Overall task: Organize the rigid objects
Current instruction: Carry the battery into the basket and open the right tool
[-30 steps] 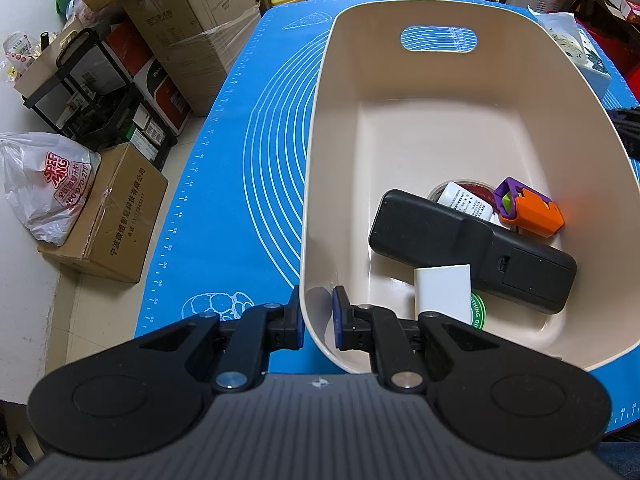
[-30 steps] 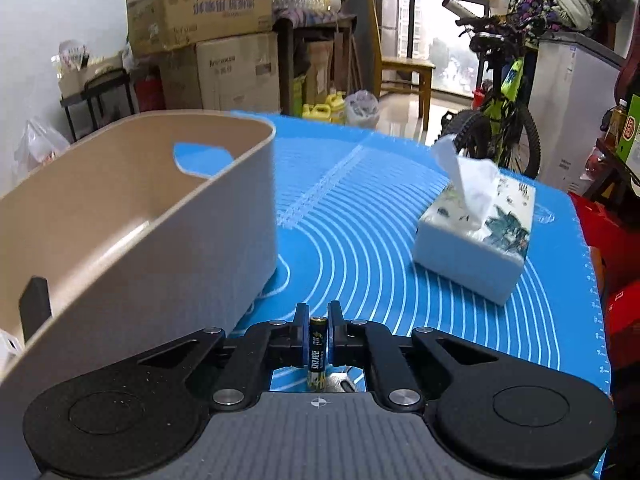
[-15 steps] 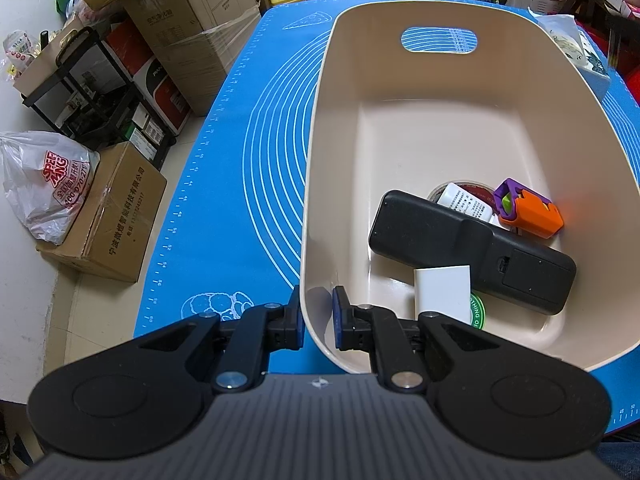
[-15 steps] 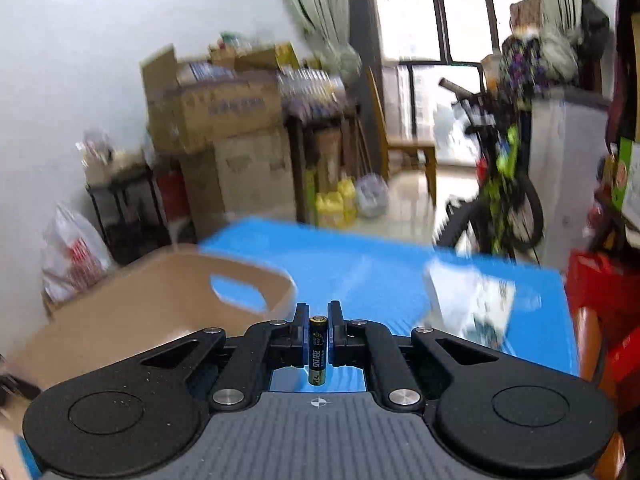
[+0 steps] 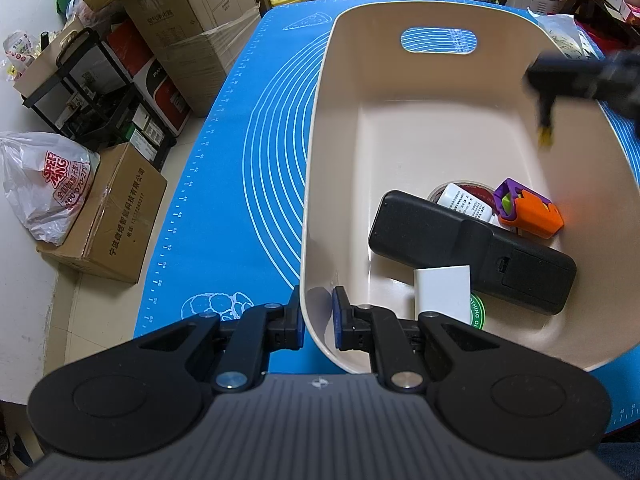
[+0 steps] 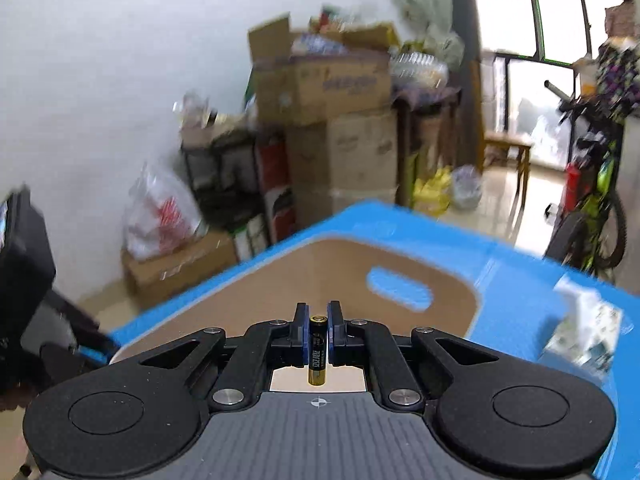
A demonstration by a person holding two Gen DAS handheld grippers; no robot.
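A beige plastic bin (image 5: 344,128) stands on the blue mat (image 5: 260,128). My left gripper (image 5: 317,322) is shut on the bin's near rim, one finger outside and one inside. In the bin lie a black remote (image 5: 472,250), a white block (image 5: 442,292), an orange and purple toy (image 5: 528,210) and a tape roll (image 5: 464,194). My right gripper (image 6: 318,330) is shut on a black and gold battery (image 6: 317,350), held upright above the bin (image 6: 280,296). It shows blurred in the left wrist view (image 5: 546,120), over the bin's right side.
A tissue box (image 6: 584,328) sits on the mat right of the bin. Cardboard boxes (image 5: 192,28), a black rack (image 5: 84,88) and a plastic bag (image 5: 44,184) stand on the floor left of the table. A bicycle (image 6: 596,208) stands at the far right.
My right gripper has lifted the battery off the mat and swung left over the bin. It now shows in the left wrist view. My left gripper has held still on the rim.
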